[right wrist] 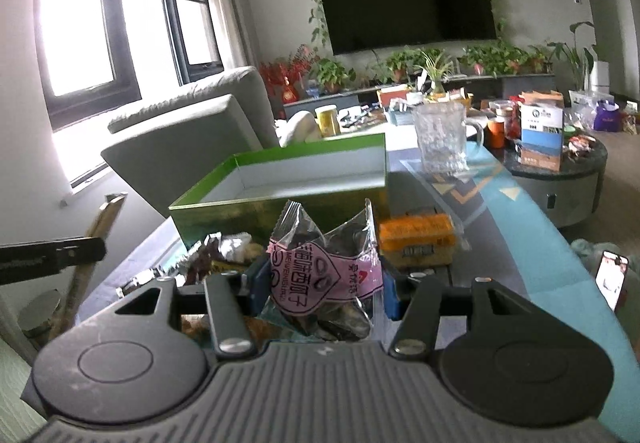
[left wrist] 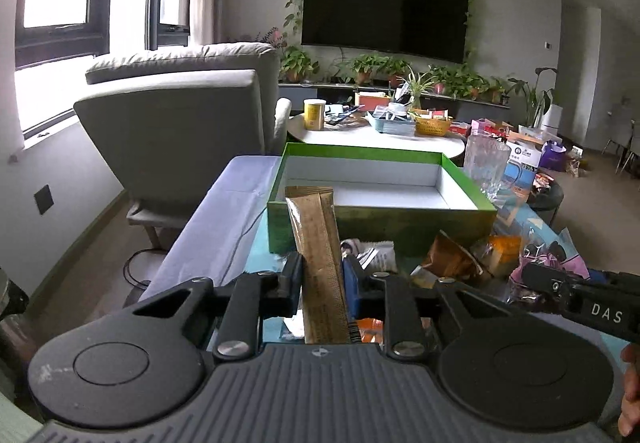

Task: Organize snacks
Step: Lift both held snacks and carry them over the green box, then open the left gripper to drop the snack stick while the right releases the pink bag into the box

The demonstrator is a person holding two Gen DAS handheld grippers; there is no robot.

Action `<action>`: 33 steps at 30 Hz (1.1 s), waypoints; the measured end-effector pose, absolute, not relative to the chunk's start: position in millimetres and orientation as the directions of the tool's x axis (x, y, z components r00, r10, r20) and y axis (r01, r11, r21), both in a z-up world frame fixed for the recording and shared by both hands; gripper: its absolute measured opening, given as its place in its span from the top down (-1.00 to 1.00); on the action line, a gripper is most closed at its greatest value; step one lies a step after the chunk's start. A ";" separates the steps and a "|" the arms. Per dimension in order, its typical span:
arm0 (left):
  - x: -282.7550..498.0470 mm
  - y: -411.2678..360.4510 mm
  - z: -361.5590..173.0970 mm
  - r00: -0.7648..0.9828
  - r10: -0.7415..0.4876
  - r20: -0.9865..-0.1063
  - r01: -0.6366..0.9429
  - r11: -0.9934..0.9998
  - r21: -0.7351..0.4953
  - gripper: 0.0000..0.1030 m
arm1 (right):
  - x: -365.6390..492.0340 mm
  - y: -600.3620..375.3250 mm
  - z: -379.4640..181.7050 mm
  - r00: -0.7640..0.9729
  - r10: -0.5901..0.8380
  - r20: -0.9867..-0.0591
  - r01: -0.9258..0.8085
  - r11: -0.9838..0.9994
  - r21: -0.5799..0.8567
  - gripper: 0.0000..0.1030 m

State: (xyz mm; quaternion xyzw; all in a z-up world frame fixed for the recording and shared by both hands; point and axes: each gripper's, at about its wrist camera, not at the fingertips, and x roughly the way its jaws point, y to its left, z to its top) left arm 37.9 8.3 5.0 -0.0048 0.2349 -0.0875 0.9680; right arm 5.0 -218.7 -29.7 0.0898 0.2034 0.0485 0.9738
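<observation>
Both grippers are loaded up at once here. The left gripper (left wrist: pixel 322 279) has its jaws pinched on a long brown stick packet (left wrist: pixel 318 255), gripping it near the lower half so the top sticks up and leans a little to the left, ending in front of the near wall of the green box (left wrist: pixel 380 221). The tool points slightly downward toward that box, held above the snack pile (left wrist: pixel 460 263) on the table. The jaws sit fairly narrow, just the packet's width.

The right gripper (right wrist: pixel 320 283) is clamped on a clear bag with a pink label (right wrist: pixel 320 271), dark seeds or something inside, can't tell exactly. Jaws are spread wider here since the bag is puffy, and the bag stands more or less upright between the blue pads. This one also tilts gently down, aimed at the box's near right corner.

From the right view you can see the left tool poking in from the left edge with the stick packet (right wrist: pixel 94 243) angled up. From the left view the right tool's finger (left wrist: pixel 560 285) comes in from the right, with a bit of the person's hand (left wrist: pixel 632 391) at the edge.

The box is open, white inside, and sits just behind the pile. An orange packet (right wrist: pixel 416 241) lies beside the box, and a glass mug (right wrist: pixel 440 139) stands further back.
</observation>
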 end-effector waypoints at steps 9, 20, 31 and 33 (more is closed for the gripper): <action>79.3 1.0 13.7 0.856 -0.202 -0.475 0.199 0.978 -0.057 0.60 | 44.2 -220.8 -20.3 0.909 0.136 -0.394 -0.051 0.975 0.218 0.12; 161.6 -17.7 44.3 0.874 -0.223 -0.432 0.221 0.974 -0.055 0.59 | 112.0 -221.6 -2.8 0.904 0.136 -0.405 -0.066 0.981 0.182 0.12; 237.0 -25.6 39.2 0.872 -0.190 -0.451 0.187 0.981 -0.051 0.59 | 172.4 -219.4 -9.2 0.885 0.116 -0.451 -0.058 0.988 0.140 0.12; 246.9 -26.6 35.2 0.867 -0.187 -0.461 0.183 0.982 -0.054 0.59 | 179.2 -219.3 -13.0 0.878 0.116 -0.464 -0.056 0.988 0.142 0.12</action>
